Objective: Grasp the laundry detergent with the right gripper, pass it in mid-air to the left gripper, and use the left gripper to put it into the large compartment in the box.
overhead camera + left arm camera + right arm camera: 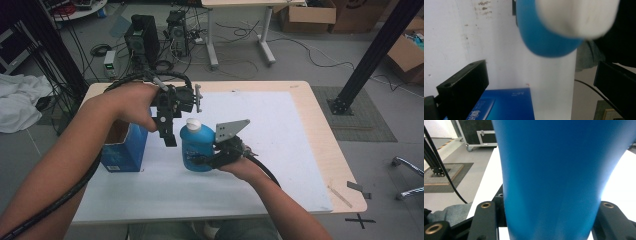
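A blue bottle (196, 148) with a white cap (193, 123) stands upright over the white mat (285, 150). My right gripper (210, 160) comes from the right and is shut on its body. In the right gripper view the bottle (549, 170) sits between both black jaws. My left gripper (169, 134) hangs just left of the cap, pointing down, open and holding nothing. Through the left gripper (541, 72) I look down on the bottle (544, 40) and its blurred cap (576, 17), beyond the wide-apart jaws.
An open blue carton (125, 147) stands on the mat's left part, under my left forearm, and its blue face (506, 105) lies near the left jaw. The wooden table edge (345, 165) runs along the right. Computers, cables, cardboard boxes and a black post stand on the floor behind.
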Motion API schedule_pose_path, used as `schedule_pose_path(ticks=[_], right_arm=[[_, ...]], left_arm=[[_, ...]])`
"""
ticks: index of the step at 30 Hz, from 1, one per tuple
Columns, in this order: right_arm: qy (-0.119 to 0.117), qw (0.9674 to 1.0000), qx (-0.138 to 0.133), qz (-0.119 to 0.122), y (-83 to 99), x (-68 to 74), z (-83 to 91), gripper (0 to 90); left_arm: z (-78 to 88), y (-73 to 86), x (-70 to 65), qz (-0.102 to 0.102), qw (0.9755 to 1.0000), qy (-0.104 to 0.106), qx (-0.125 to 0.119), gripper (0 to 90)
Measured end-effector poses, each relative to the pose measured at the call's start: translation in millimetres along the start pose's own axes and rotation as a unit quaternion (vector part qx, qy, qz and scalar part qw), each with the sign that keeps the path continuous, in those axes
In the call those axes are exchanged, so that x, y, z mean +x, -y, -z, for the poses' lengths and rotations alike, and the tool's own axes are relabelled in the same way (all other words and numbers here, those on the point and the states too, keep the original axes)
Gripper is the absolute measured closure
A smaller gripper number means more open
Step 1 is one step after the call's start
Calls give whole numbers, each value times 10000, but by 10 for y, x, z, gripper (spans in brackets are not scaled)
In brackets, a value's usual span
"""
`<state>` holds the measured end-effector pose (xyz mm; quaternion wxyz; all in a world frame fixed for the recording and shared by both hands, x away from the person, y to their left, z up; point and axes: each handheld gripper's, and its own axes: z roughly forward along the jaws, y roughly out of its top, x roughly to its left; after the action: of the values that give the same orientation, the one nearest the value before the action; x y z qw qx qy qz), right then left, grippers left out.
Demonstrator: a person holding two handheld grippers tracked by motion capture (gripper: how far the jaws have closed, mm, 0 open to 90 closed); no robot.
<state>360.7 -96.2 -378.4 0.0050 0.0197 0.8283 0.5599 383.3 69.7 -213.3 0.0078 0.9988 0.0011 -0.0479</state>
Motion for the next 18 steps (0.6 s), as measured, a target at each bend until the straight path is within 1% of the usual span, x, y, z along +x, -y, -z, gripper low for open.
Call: schedule_pose_path(ticks=[4,8,10,13,15,18], right_arm=[[-61,10000,43,50,-25,-5,-82,454],[-115,9999,42,51,-46,-4,-118,456],[-92,9999,46,56,-61,-6,-149,456],[-131,9999,47,71,-85,-11,-188,456],[-149,9999,38,36,-102,-5,-205,456],[-153,9998,12,101,-132,-14,-225,455]], left_arm=[[-13,-60,-24,-58,10000,-10,58,1],[-18,-83,-39,-92,10000,-8,27,1],[-19,-106,-53,-126,9999,-18,42,1],[-32,-139,-68,-173,9998,-30,41,1],[-42,-158,-76,-181,9998,-36,64,1],[-62,-187,-84,-213,9997,-38,73,1]])
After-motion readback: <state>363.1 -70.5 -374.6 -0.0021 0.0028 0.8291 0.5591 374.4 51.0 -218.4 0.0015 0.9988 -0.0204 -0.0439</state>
